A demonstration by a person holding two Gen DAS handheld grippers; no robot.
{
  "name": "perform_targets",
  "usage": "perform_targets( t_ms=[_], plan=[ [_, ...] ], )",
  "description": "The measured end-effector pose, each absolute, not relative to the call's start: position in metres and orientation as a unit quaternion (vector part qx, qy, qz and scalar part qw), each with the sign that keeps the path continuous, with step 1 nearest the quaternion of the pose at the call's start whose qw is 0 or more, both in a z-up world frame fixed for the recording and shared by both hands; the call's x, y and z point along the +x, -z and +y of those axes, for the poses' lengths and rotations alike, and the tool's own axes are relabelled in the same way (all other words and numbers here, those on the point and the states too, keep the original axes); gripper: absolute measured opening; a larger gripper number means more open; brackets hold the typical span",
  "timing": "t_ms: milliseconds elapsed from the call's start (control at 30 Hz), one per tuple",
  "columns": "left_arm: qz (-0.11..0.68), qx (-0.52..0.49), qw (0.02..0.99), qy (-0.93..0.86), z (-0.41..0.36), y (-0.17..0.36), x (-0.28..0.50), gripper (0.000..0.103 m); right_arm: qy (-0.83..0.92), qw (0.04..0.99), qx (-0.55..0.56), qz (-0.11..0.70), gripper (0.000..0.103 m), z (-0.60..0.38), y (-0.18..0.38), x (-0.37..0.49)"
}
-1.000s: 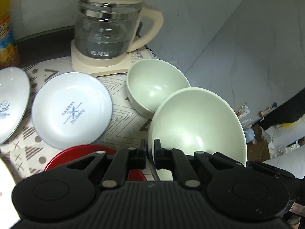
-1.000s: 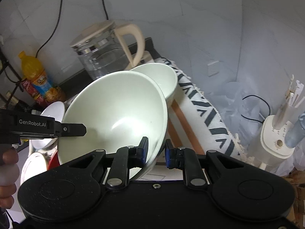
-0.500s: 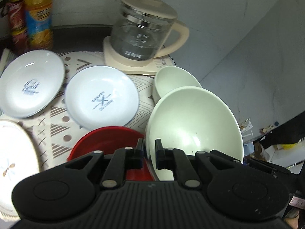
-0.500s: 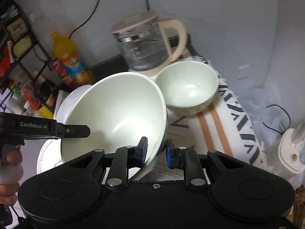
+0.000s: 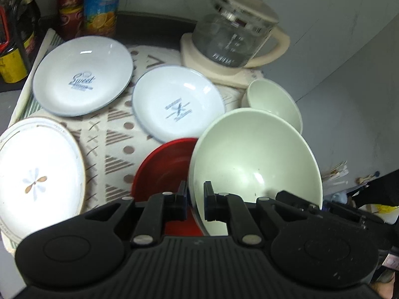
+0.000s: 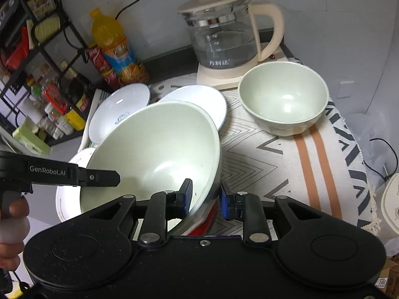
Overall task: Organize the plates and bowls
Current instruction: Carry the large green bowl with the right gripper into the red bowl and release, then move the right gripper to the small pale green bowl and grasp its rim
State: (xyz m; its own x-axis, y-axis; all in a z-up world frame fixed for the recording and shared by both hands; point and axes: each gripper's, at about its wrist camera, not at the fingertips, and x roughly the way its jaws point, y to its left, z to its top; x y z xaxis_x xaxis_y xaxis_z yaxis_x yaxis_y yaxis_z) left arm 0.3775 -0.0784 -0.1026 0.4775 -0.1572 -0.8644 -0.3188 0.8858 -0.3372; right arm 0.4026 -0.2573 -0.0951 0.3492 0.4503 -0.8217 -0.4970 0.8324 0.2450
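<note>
The left gripper point(image 5: 195, 200) pinches the near rim of the large pale green bowl point(image 5: 254, 159), holding it tilted above the red bowl point(image 5: 162, 169) on the patterned cloth point(image 5: 109, 134) covering the desk. The right gripper point(image 6: 206, 198) straddles the bowl's opposite rim; its jaws have just been opening, and the outer pad stands clear of the wall. A small green bowl point(image 6: 283, 99) sits beside the glass kettle point(image 6: 224, 42). 3 plates lie left: 2 white-blue, 1 flowered point(image 5: 37, 174).
</note>
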Motion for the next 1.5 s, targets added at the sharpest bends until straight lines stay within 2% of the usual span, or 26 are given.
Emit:
perform_targets(
  t_ms=[200, 600, 700, 733, 767, 900, 967, 1033, 1133, 1267, 1500],
  plan=[
    [0.533, -0.238, 0.81, -0.061, -0.07, 0.123, 0.375, 0.008, -0.296, 0.815, -0.05, 0.496, 0.024, -0.243, 0.108, 0.405],
    [0.565, -0.236, 0.787, -0.074, -0.062, 0.15, 0.383, 0.009, -0.275, 0.826, -0.098, 0.481, 0.015, -0.223, 0.125, 0.41],
    [0.562, -0.234, 0.789, -0.084, -0.058, 0.146, 0.382, 0.009, -0.268, 0.831, -0.111, 0.475, 0.014, -0.22, 0.125, 0.413],
    [0.562, -0.234, 0.789, -0.087, -0.056, 0.144, 0.383, 0.009, -0.268, 0.833, -0.111, 0.471, 0.008, -0.22, 0.125, 0.414],
    [0.56, -0.234, 0.79, -0.09, -0.054, 0.141, 0.383, 0.009, -0.269, 0.833, -0.113, 0.47, 0.008, -0.218, 0.124, 0.414],
    [0.547, -0.222, 0.802, -0.092, -0.05, 0.129, 0.382, 0.009, -0.275, 0.832, -0.119, 0.466, 0.008, -0.211, 0.125, 0.417],
    [0.546, -0.224, 0.801, -0.095, -0.048, 0.127, 0.383, 0.009, -0.276, 0.831, -0.112, 0.469, 0.017, -0.211, 0.123, 0.419],
    [0.543, -0.227, 0.803, -0.097, -0.046, 0.124, 0.384, 0.009, -0.281, 0.833, -0.097, 0.466, 0.032, -0.215, 0.118, 0.421],
    [0.539, -0.223, 0.806, -0.099, -0.045, 0.119, 0.386, 0.02, -0.286, 0.839, -0.078, 0.455, 0.048, -0.224, 0.107, 0.422],
    [0.524, -0.222, 0.817, -0.096, -0.047, 0.109, 0.39, 0.047, -0.274, 0.849, -0.049, 0.45, 0.052, -0.239, 0.098, 0.428],
    [0.513, -0.21, 0.829, -0.073, -0.06, 0.1, 0.411, 0.061, -0.249, 0.865, -0.005, 0.436, 0.068, -0.27, 0.092, 0.438]
  ],
)
